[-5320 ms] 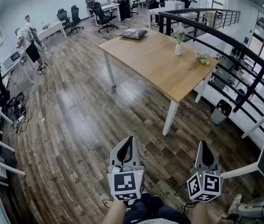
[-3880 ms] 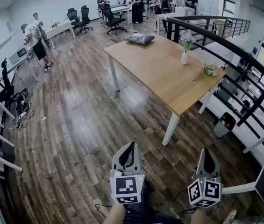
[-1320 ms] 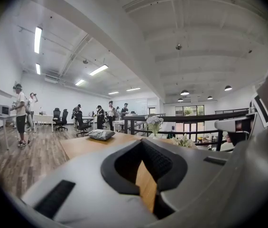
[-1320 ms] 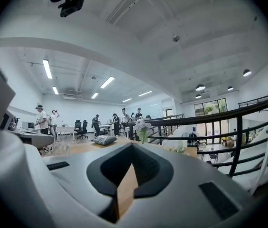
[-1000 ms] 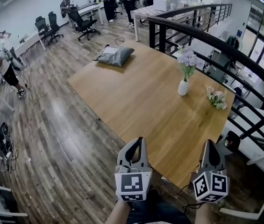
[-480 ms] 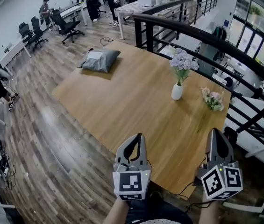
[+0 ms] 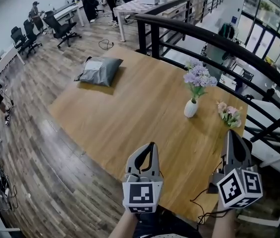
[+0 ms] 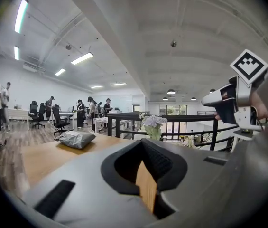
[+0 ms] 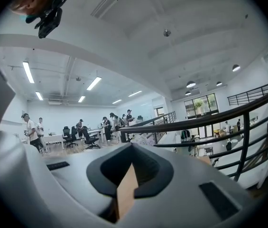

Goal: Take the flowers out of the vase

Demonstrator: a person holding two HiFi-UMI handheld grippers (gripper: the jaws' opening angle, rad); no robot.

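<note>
A small white vase stands on the right part of the wooden table, with purple and white flowers upright in it. A second small bunch of pale pink flowers lies on the table to its right. My left gripper is shut and empty over the table's near edge, left of and well short of the vase. My right gripper is also shut and empty, just short of the lying bunch. In the left gripper view the vase flowers show far ahead beyond the shut left gripper.
A grey padded bag lies at the table's far left. A black railing runs close behind the table and down its right side. Office chairs, desks and several people stand far back on the wooden floor.
The table and vase have come much nearer. Both grippers have moved forward from above the floor to above the table's near edge, still shut, and the right one has risen a little.
</note>
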